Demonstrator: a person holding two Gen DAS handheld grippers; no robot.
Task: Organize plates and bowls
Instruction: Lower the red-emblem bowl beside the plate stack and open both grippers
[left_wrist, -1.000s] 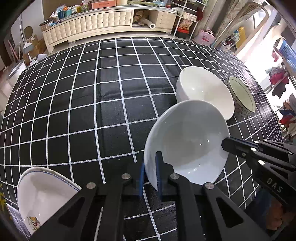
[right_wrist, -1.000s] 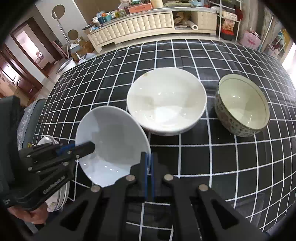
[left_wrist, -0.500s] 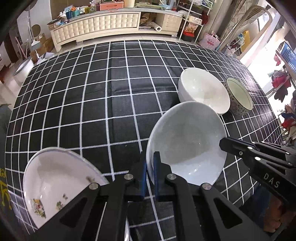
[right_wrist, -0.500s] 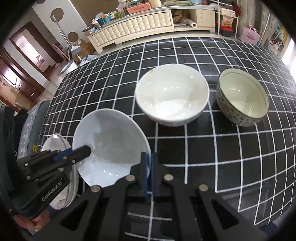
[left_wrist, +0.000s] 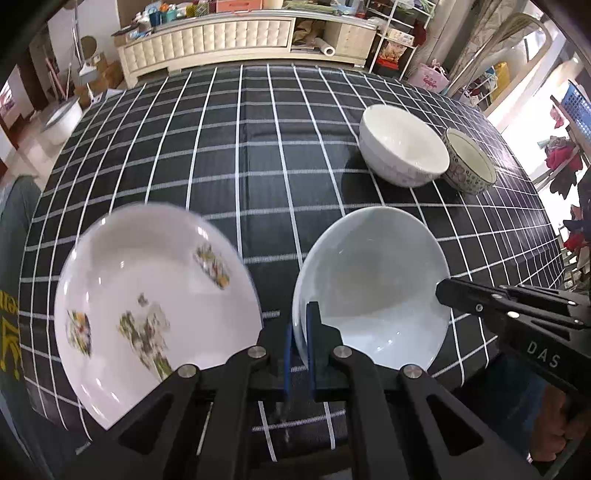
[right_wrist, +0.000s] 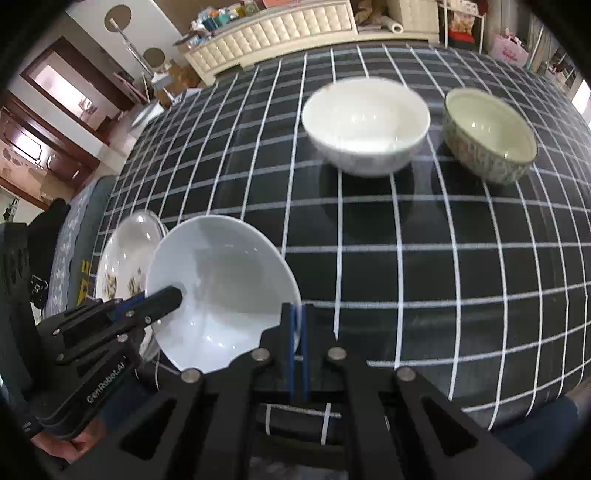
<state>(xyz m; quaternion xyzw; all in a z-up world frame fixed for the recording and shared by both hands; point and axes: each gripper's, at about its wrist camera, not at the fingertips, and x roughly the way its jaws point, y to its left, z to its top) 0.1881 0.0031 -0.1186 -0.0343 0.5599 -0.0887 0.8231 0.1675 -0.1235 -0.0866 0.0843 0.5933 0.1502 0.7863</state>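
Note:
Both grippers hold one plain white deep plate (left_wrist: 373, 284) by opposite rims, lifted above the table. My left gripper (left_wrist: 300, 332) is shut on its near-left rim. My right gripper (right_wrist: 297, 328) is shut on its right rim, and the plate shows there too (right_wrist: 221, 291). A floral plate (left_wrist: 147, 295) lies at the table's near left, just left of the held plate; it also shows in the right wrist view (right_wrist: 122, 258). A white bowl (left_wrist: 402, 147) and a patterned bowl (left_wrist: 469, 162) stand side by side farther right; both also show in the right wrist view (right_wrist: 365, 122) (right_wrist: 487, 136).
The table has a black cloth with a white grid (left_wrist: 221, 166). A cream sideboard (left_wrist: 221, 33) stands beyond the far edge. A chair or cushion (right_wrist: 74, 229) sits at the table's left side.
Both grippers have carried the white plate back and leftward, away from the two bowls and toward the floral plate, which now fills far more of the left wrist view.

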